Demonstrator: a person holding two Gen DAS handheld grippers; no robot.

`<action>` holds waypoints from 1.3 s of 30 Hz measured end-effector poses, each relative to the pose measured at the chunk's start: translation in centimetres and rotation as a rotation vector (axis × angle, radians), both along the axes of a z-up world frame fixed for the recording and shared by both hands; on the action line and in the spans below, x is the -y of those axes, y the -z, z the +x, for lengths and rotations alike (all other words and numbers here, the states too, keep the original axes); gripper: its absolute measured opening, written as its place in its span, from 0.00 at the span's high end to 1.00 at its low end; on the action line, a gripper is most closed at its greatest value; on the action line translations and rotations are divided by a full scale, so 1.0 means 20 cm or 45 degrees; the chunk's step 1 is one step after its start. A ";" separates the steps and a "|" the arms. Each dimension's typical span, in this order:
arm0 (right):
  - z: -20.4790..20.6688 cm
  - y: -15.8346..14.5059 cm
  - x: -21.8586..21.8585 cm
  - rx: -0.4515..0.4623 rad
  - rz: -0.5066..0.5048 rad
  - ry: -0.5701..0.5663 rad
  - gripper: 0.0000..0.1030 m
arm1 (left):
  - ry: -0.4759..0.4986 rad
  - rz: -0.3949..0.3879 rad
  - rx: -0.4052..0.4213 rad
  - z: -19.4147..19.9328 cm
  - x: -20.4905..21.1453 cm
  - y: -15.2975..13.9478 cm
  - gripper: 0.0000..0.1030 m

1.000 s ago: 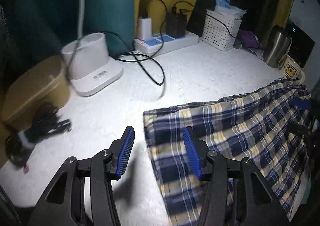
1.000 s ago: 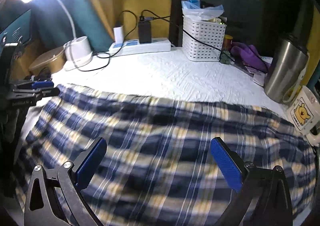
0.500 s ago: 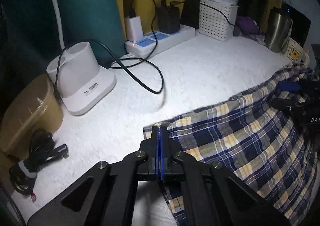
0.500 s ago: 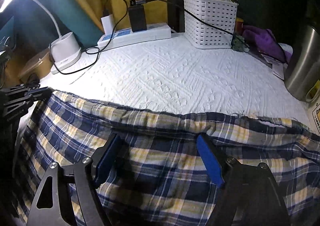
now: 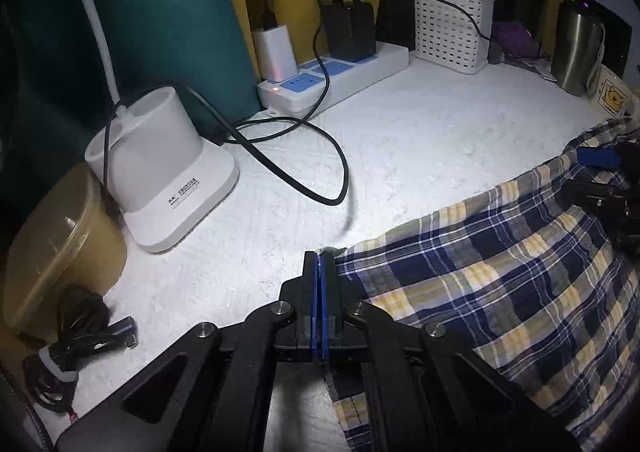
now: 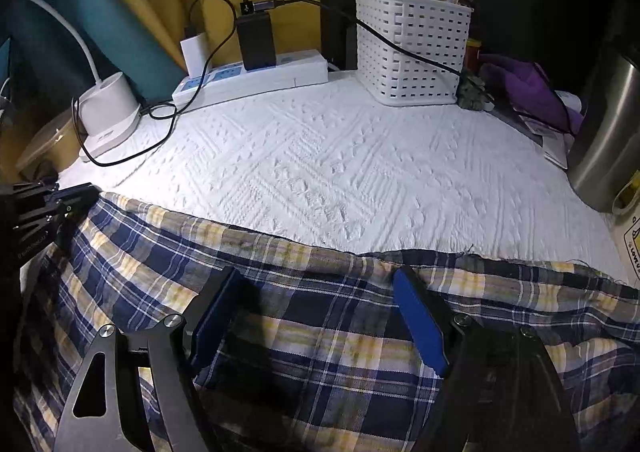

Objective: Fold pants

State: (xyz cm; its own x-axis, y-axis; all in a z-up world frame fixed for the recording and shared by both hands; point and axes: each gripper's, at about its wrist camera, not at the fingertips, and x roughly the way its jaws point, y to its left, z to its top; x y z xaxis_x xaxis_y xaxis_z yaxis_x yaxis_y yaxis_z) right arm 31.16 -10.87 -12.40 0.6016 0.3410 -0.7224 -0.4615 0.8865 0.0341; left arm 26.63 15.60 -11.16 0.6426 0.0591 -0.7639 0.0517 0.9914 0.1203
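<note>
The navy-and-yellow plaid cotton pants [image 6: 320, 332] lie spread on the white quilted tabletop [image 6: 340, 172]. The left gripper [image 5: 320, 284] is pinched tight on their far-left corner. The right gripper [image 6: 316, 316] stands spread over the top hem, probably lining up a matching grab for the fold.

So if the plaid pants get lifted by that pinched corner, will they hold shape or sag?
Likely sag: the plaid pants drape in soft wrinkles over the table edge. They look thin and light, so the shut left gripper at the corner probably copes. The rest may drag across the textured white cloth.
</note>
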 end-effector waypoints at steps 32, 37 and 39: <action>-0.52 0.05 0.13 -0.044 -0.085 -0.079 0.23 | -0.008 -0.247 -0.085 -0.60 0.26 0.01 0.54; -0.63 0.07 0.16 -0.019 -0.123 -0.069 0.23 | -0.021 -0.156 -0.088 -0.66 0.29 0.01 0.54; -0.66 0.08 0.19 -0.017 -0.128 -0.061 0.23 | -0.007 -0.181 -0.069 -0.70 0.31 -0.02 0.54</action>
State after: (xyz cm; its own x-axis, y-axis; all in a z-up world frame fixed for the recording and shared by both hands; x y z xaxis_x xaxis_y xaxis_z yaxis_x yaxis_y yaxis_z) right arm 17.89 -14.57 -13.92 0.5762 0.2943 -0.7625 -0.5036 0.8626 -0.0476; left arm 12.72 9.41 -10.83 0.6004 -0.0488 -0.7982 0.0492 0.9985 -0.0240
